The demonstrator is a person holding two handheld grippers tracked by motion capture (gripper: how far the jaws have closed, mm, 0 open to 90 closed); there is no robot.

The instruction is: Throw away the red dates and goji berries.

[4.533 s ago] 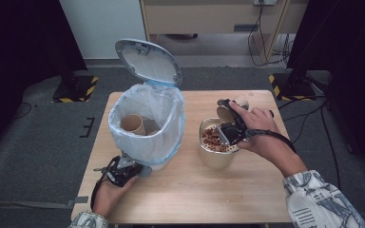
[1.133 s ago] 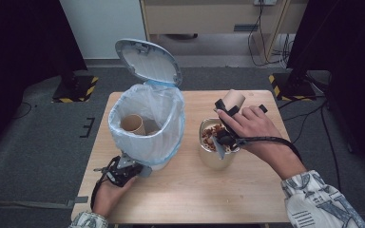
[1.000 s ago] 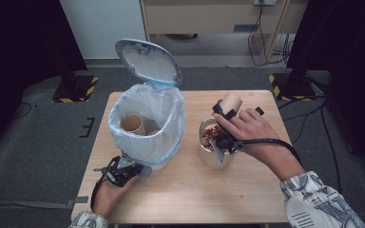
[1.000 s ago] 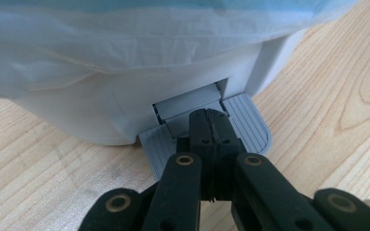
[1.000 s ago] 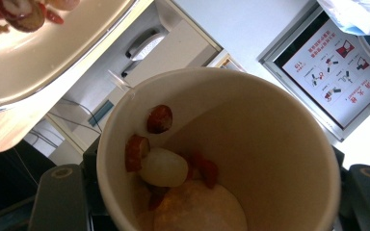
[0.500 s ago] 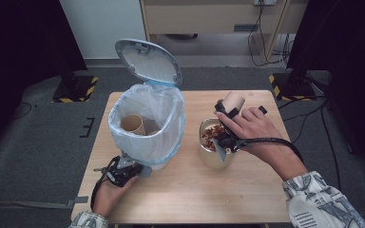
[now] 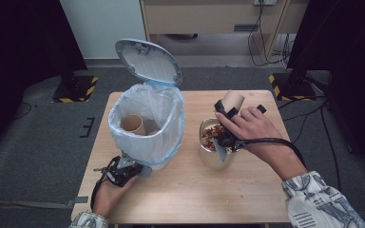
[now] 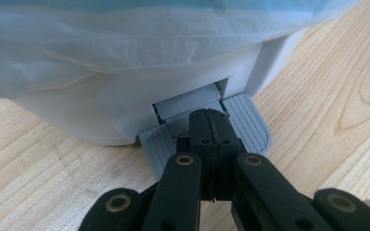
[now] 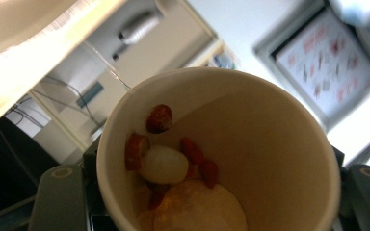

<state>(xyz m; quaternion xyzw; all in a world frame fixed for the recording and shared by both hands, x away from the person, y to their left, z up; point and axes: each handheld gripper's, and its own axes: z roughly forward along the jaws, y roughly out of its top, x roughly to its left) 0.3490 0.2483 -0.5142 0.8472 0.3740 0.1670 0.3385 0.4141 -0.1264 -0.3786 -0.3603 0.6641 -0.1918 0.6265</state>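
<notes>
Toward the worktop's [image 7: 247,199] right edge, in the high view, you are tilting a paper cup [image 7: 232,100] in your right tool [image 7: 224,124] over a metal bowl [image 7: 213,156] of scraps. Near the front-left corner, your left tool [image 7: 123,170] is sitting at the foot of the bin [image 7: 147,121], whose lid is standing open.

Along the left tool's [image 8: 211,126] jaws, clenched together on nothing, the tips are pressing on the grey pedal [image 8: 250,126].

Between the right tool's jaws, the cup [image 9: 270,144], gripped, is carrying red and pale bits.
</notes>
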